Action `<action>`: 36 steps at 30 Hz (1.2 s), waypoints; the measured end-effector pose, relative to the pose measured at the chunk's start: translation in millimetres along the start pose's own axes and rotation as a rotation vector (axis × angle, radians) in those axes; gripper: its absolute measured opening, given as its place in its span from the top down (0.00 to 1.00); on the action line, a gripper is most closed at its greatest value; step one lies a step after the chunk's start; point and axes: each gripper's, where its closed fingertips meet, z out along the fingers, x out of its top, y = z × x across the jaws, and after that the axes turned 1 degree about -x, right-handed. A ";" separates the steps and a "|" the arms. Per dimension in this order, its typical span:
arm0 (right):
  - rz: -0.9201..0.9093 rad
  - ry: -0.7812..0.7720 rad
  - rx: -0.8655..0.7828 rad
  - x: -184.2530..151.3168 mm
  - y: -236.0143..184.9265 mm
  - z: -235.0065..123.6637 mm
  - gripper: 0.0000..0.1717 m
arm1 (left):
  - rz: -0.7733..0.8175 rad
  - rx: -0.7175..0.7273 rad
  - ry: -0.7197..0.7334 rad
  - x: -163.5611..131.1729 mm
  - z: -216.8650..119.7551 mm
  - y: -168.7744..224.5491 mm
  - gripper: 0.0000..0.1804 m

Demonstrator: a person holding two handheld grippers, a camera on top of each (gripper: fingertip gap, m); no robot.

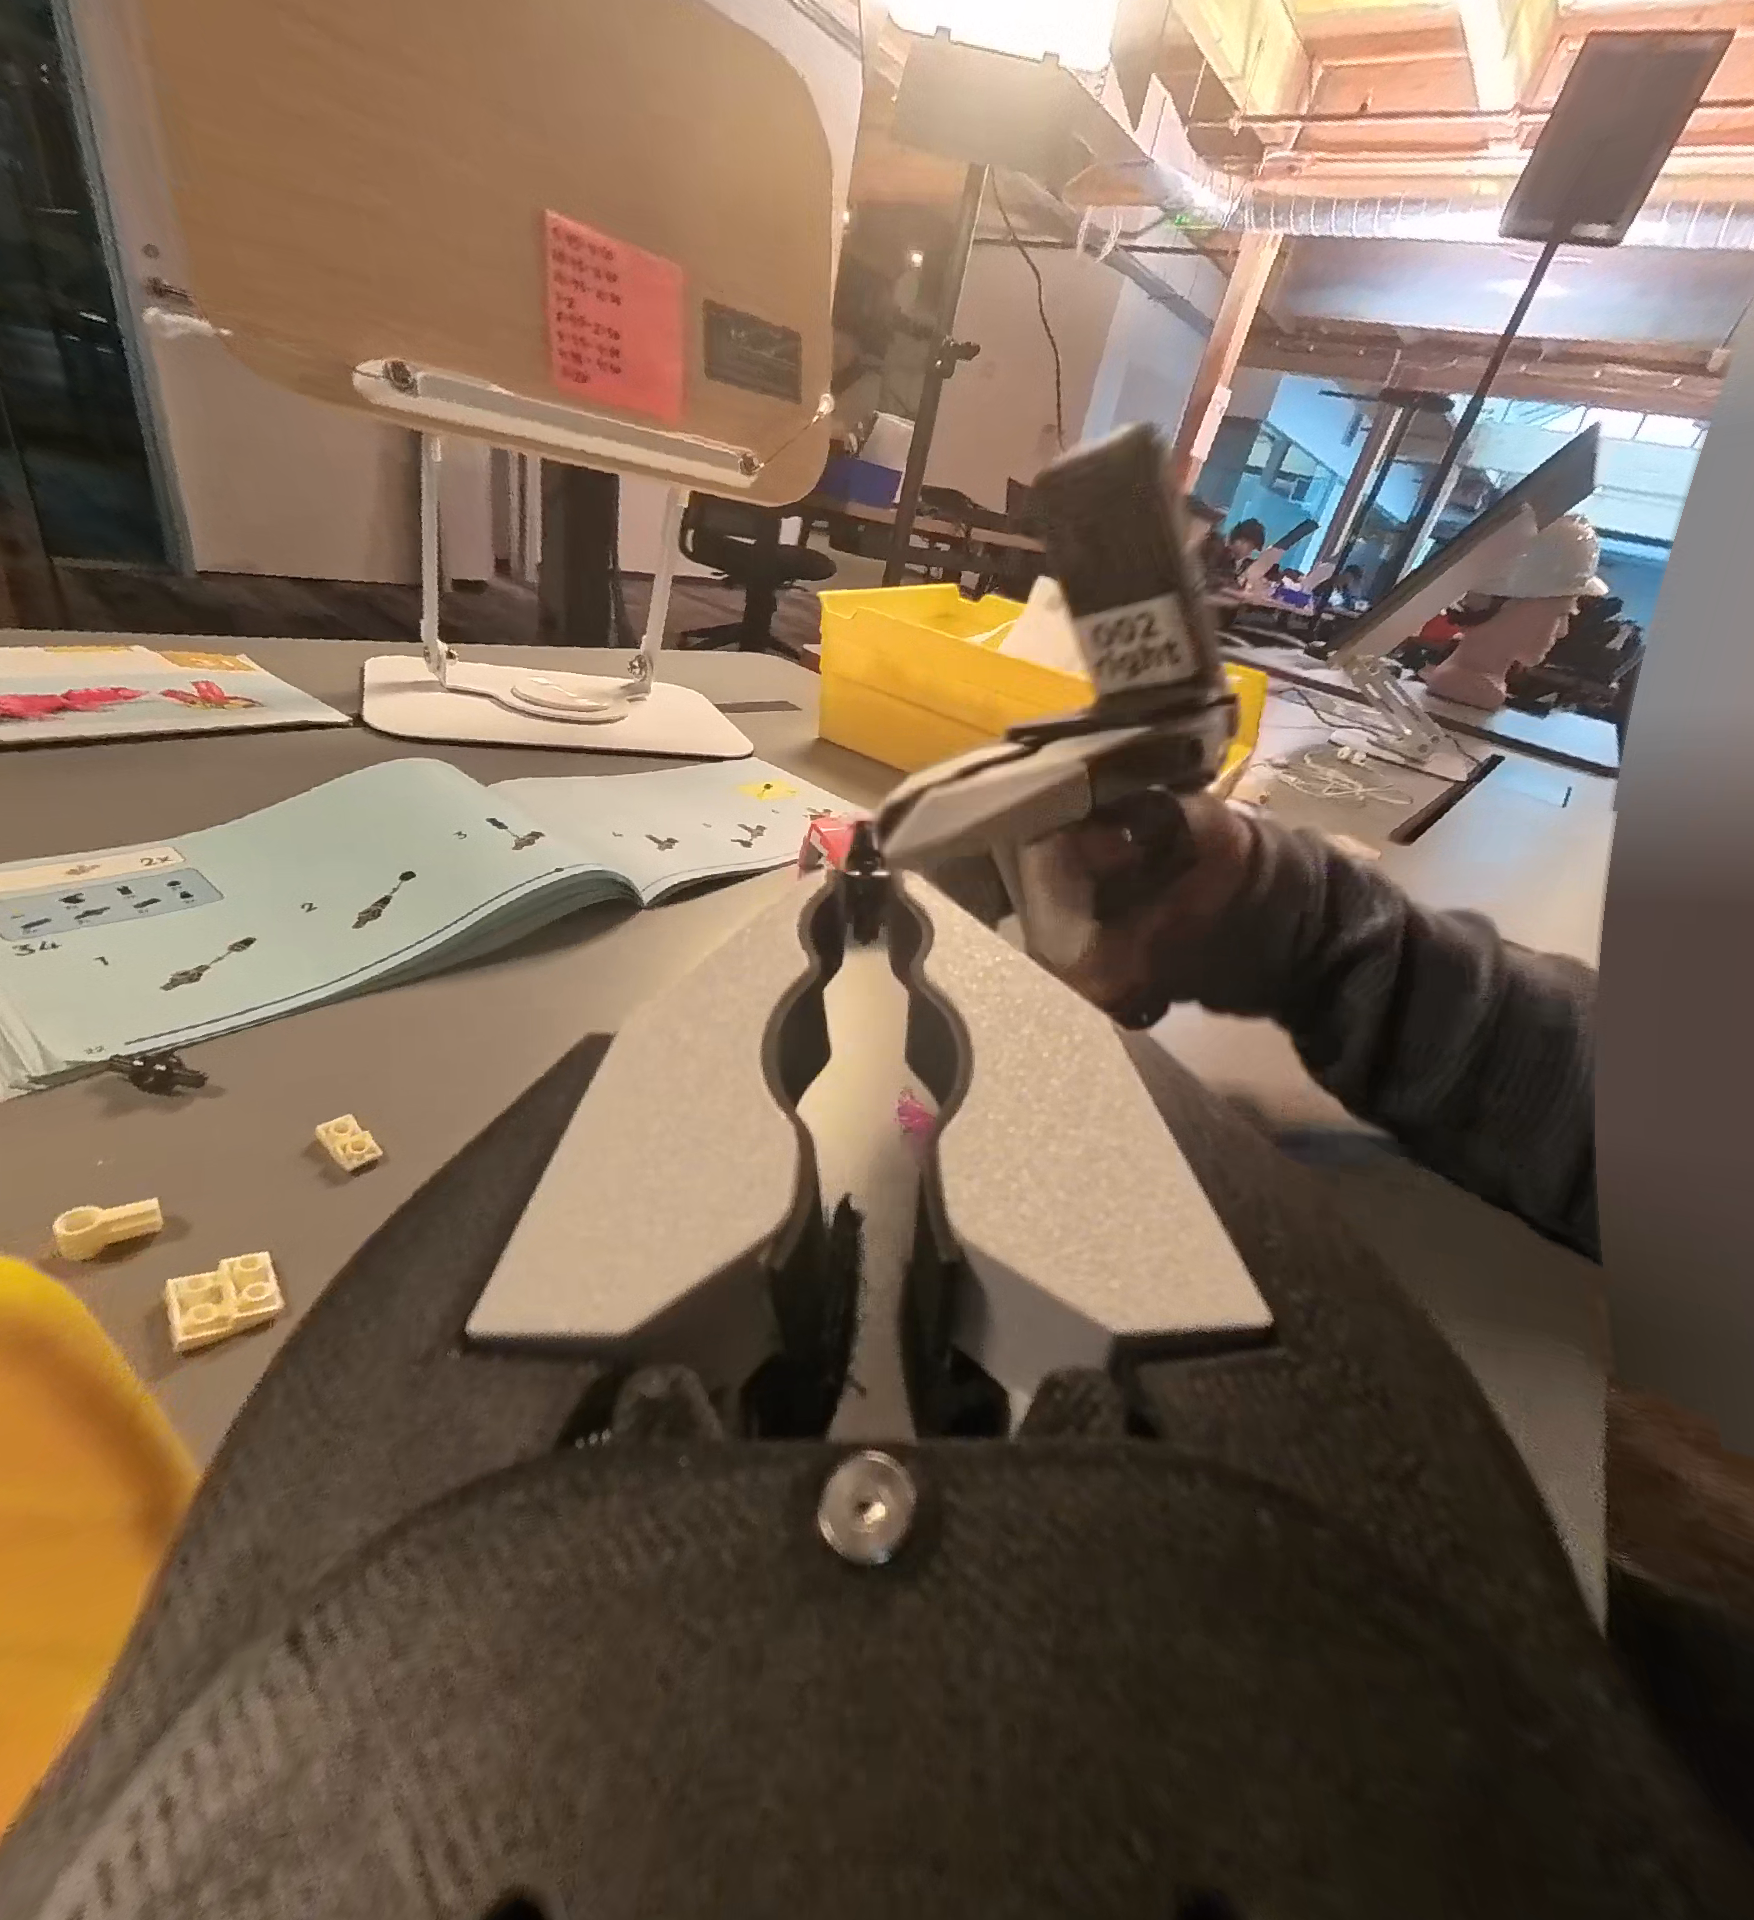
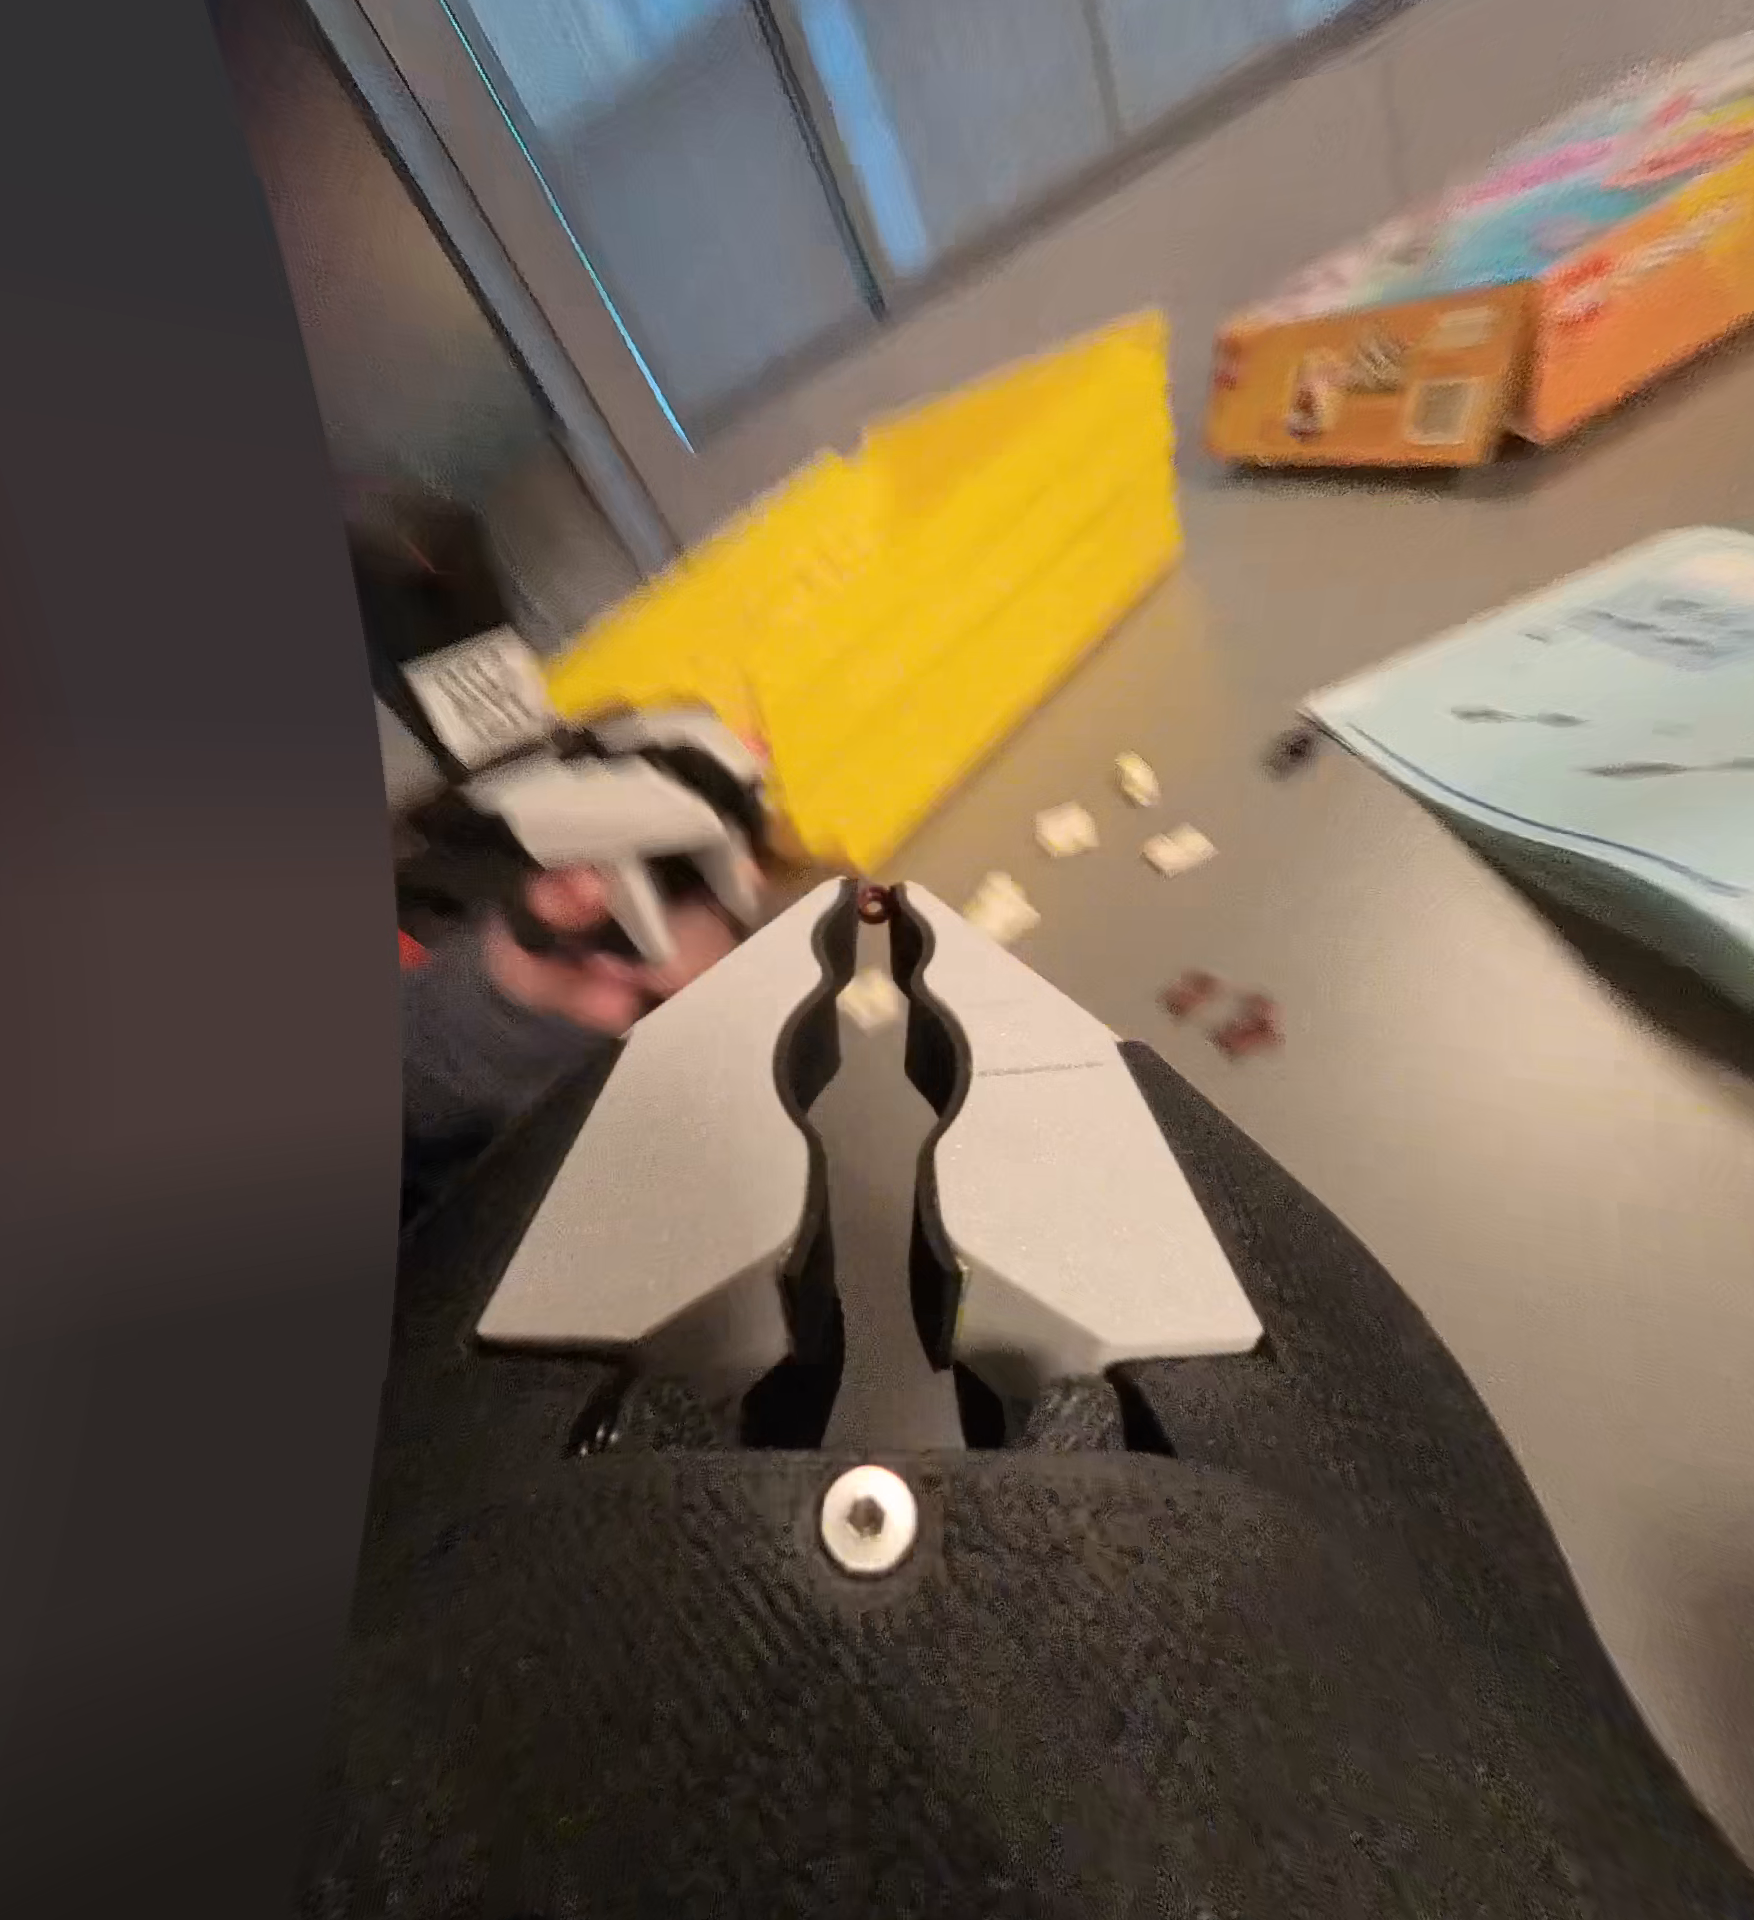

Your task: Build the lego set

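We see the left gripper [image 1: 865,883] closed on a small black pin piece [image 1: 865,902] at its tips, held above the grey bench [image 1: 437,997]. The right gripper [image 2: 875,902] pinches a tiny dark red ring piece [image 2: 874,906]; in the left wrist view its tips meet the black pin piece beside a small red piece [image 1: 827,840]. Open light-blue instruction booklet [image 1: 333,883] lies left, cream bricks [image 1: 225,1301] loose near a yellow bin [image 2: 914,623]. A printed box [image 2: 1538,301] sits farther back.
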 end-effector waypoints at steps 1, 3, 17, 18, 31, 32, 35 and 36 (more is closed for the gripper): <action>-0.098 -0.103 -0.099 -10.8 11.2 -7.8 0.98 | 0.015 0.007 0.000 0.6 -0.6 0.2 0.97; -0.258 -0.308 -0.263 -30.5 31.4 -27.0 0.98 | 0.034 0.013 -0.003 0.6 -1.4 1.3 0.97; -0.449 -1.158 -0.221 -102.3 36.9 -96.8 0.98 | 0.050 -0.035 -0.048 -7.4 -0.5 13.4 0.97; -0.461 -1.175 -0.222 -102.6 37.8 -96.5 0.98 | 0.051 -0.038 -0.052 -8.3 -0.4 14.1 0.97; -0.441 -0.896 -0.286 -99.4 40.1 -95.3 0.90 | 0.063 -0.050 -0.078 -14.1 2.1 16.3 0.96; -0.435 -0.849 -0.297 -99.3 39.7 -96.6 0.90 | 0.064 -0.052 -0.083 -14.9 2.7 16.7 0.96; -0.434 -0.727 -0.325 -100.3 36.2 -101.5 0.89 | 0.063 -0.061 -0.094 -17.0 4.2 17.9 0.96; -0.436 -0.691 -0.334 -100.6 35.2 -102.6 0.89 | 0.061 -0.065 -0.097 -17.5 4.7 18.3 0.96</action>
